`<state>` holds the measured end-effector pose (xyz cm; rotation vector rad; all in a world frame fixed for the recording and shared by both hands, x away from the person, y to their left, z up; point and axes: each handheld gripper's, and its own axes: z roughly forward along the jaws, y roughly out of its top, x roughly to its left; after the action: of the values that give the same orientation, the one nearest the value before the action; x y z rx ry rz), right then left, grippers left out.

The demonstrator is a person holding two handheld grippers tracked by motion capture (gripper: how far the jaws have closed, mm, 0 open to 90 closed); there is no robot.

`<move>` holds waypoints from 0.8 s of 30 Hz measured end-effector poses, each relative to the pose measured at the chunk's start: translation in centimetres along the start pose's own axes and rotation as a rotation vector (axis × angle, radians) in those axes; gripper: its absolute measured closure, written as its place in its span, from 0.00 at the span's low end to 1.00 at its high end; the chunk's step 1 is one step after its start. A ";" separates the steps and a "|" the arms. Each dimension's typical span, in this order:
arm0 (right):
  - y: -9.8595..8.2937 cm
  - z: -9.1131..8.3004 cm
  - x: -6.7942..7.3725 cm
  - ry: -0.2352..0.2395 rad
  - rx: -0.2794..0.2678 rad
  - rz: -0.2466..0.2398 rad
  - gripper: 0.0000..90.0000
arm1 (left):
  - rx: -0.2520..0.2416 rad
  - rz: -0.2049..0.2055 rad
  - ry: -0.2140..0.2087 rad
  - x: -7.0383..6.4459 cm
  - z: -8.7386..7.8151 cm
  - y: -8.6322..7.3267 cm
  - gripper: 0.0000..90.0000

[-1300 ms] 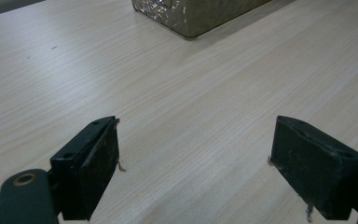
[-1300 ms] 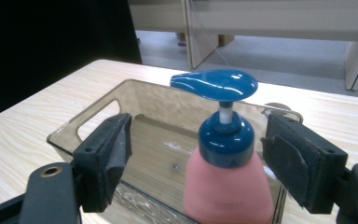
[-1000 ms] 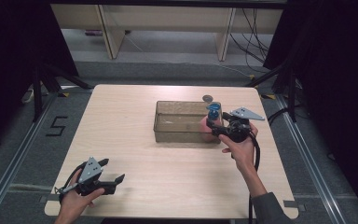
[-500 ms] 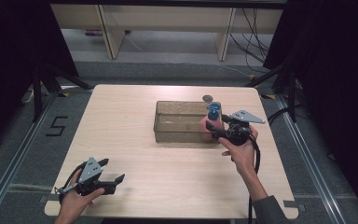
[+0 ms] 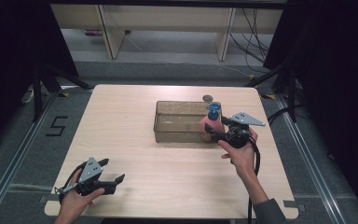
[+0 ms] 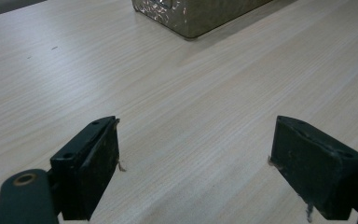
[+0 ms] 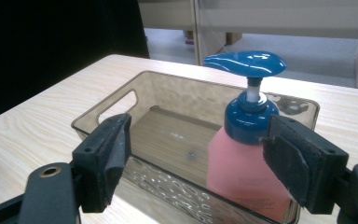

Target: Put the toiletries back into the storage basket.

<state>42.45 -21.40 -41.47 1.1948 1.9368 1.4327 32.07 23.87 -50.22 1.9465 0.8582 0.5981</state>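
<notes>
My right gripper point(image 7: 196, 158) is wide open beside the pink soap bottle point(image 7: 247, 172) standing in the brown bin point(image 7: 102, 114). My left gripper point(image 6: 196, 163) is wide open too.

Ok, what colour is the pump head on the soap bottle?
Blue, on a pink soap bottle; the pump head shows best in the right gripper view.

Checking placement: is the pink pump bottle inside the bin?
Yes: the pink blue-capped pump bottle stands upright inside the clear brown plastic bin.
</notes>
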 end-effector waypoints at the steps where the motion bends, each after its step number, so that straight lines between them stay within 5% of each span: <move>1: 0.0 0.0 0.1 0.011 0.006 0.018 0.27 | -0.002 0.007 0.001 0.1 0.0 0.0 0.16; 7: -0.2 -0.2 0.3 0.011 -0.001 -0.001 0.26 | 0.000 0.006 0.005 0.2 0.1 0.0 0.16; 13: -0.5 -0.4 0.9 0.027 0.009 0.032 0.26 | 0.002 0.003 0.006 0.2 0.0 0.0 0.16; 22: -0.4 -0.6 0.6 0.034 -0.006 -0.010 0.26 | -0.007 -0.011 0.003 0.1 0.2 -0.1 0.16; 24: -0.4 -0.6 0.7 0.035 -0.006 -0.009 0.26 | 0.001 0.012 0.010 0.2 0.1 0.0 0.16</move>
<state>41.46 -21.20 -41.58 1.1646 1.9575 1.4623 32.28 23.98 -50.22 1.9526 0.8540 0.6142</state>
